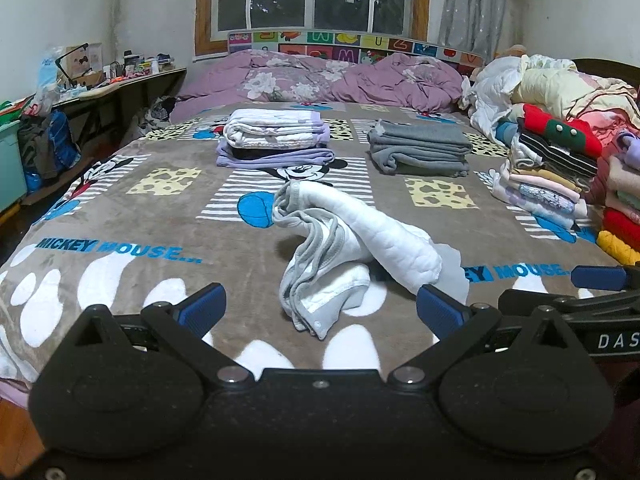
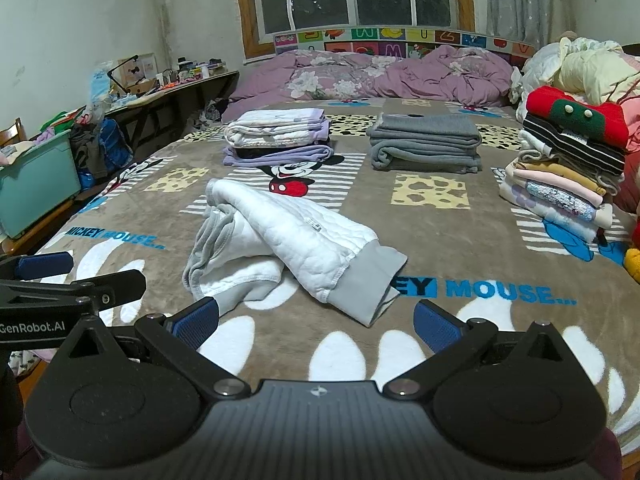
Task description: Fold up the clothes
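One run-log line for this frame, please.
phase: pre-grasp | left gripper: open, empty | right gripper: open, empty | white quilted garment: crumpled, unfolded on Mickey Mouse blanket | folded stacks behind

The yellow item [image 1: 622, 246] at the right is cut off by the picture's edge. The small things on the far-left desk [image 2: 188, 80] are too small to tell. The crumpled white garment [image 2: 280, 240] hides its own underside.

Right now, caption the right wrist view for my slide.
Open right tool faces a crumpled white quilted garment with grey cuffs on the Mickey Mouse blanket, folded stacks behind.
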`<state>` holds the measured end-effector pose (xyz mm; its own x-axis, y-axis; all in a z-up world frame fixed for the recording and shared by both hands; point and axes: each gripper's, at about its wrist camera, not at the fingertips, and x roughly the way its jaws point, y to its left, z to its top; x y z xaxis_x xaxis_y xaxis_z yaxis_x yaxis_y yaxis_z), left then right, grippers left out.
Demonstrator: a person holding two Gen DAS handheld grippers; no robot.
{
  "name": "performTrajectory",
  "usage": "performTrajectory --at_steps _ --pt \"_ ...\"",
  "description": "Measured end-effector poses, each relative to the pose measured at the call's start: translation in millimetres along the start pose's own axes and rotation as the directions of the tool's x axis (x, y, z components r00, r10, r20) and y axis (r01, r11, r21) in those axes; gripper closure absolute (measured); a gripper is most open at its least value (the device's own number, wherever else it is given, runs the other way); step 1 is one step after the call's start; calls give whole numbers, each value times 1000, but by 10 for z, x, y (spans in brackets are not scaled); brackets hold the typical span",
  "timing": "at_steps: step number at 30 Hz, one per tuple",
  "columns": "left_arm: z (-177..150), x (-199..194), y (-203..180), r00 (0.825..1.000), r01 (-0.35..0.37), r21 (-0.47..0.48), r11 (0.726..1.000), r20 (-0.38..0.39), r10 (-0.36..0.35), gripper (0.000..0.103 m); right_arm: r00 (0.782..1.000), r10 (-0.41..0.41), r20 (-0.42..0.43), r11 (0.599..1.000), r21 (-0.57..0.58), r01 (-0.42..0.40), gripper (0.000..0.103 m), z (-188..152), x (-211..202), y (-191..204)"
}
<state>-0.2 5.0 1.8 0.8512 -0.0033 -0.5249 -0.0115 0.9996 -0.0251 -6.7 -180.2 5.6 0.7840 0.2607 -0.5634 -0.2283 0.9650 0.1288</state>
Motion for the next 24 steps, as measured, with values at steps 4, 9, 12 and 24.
performTrajectory --at_steps 4,9,12,24 --pt "0 8 -10 1000 -1 4 1000 2 1 0 1000 2 0 1000 2 -2 0 -3 0 3" --pt "-10 12 -20 1000 0 4 1000 4 0 0 1000 6 2 1000 8 -6 0 -9 -6 -3" --pt "-14 14 -19 1000 4 2 1000 9 -4 0 1000 14 4 1000 15 -14 0 -6 0 -15" --pt "-43 175 -32 1000 13 55 998 25 -15 0 993 114 8 989 94 -115 0 -30 131 -200"
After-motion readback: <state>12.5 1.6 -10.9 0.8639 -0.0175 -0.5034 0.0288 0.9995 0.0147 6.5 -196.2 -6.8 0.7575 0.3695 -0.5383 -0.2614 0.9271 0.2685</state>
